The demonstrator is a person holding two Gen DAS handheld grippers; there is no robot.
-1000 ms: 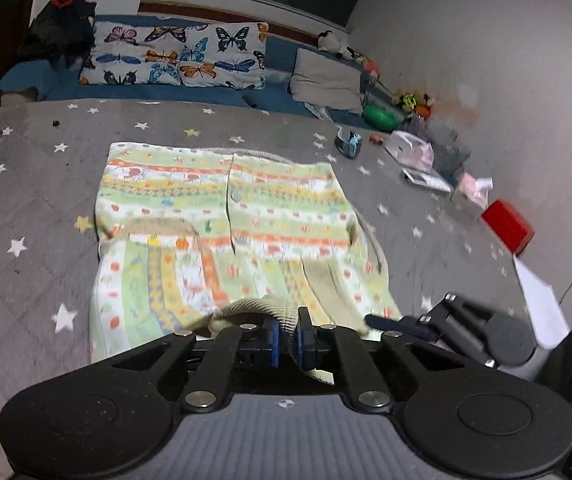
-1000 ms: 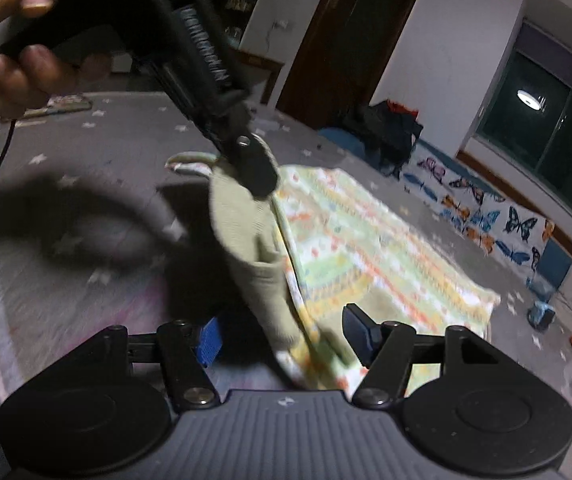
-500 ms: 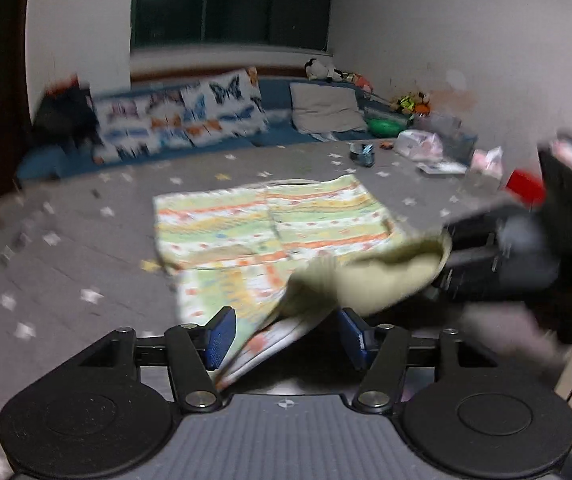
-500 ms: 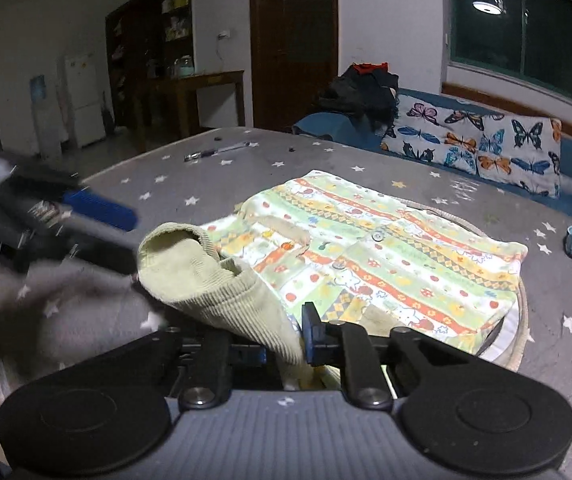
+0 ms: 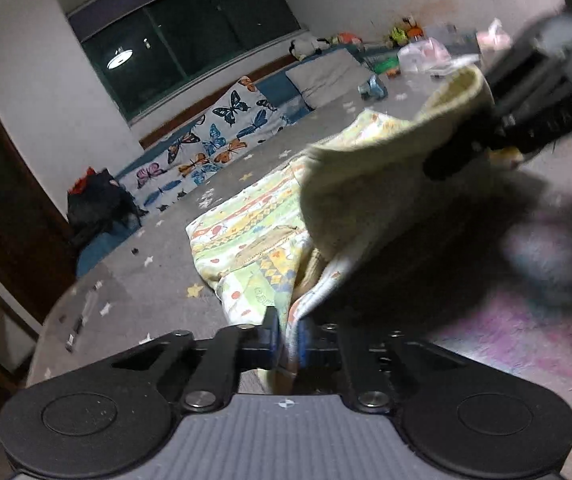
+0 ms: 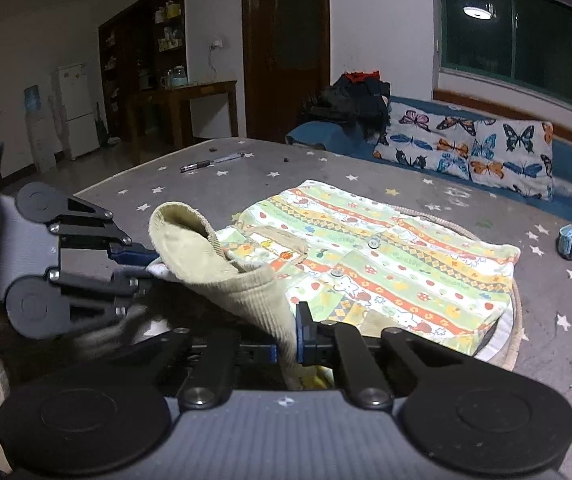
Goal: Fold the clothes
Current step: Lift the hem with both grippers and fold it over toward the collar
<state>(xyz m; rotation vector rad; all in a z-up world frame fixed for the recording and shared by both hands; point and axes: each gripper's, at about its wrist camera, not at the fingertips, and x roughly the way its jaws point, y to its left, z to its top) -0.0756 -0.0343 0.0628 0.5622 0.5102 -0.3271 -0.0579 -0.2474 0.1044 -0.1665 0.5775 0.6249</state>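
Garment (image 6: 385,272): child's printed top, green/orange/yellow bands, buttons down front, beige corduroy lining. Lies flat on grey star-print cover (image 6: 425,184); near corner lifted, turned lining-side out, slung between both grippers.

Left gripper (image 5: 286,340): jaws have just been closing, now pressed together on printed edge of garment, cloth visible between blue pads. In right wrist view seen from the side at frame left (image 6: 154,266), tips on the pale edge of the lifted flap.

Right gripper (image 6: 286,340): jaws have just been closing, now pinching beige corduroy fold, which drapes down betw. the fingers. In left wrist view it's a dark blur upper right (image 5: 485,148); tips hard to make out there.

Hidden/unclear: lower right of left wrist view all motion blur, dark mass + pinkish smear, can't tell what. Lifted flap blocks near part of garment in both views. Garment's far hem partly over a round cord-edged mat (image 6: 515,320), mostly covered.

Surroundings: butterfly-print cushions (image 6: 473,152) along blue bench under dark window; dark clothes heap (image 6: 349,104); pen (image 6: 212,162) on cover, well apart from garment; small blue object (image 6: 571,242) at right; wooden table (image 6: 190,92), fridge (image 6: 74,112) in back; toys/clutter (image 5: 417,40) by far wall, blurred.
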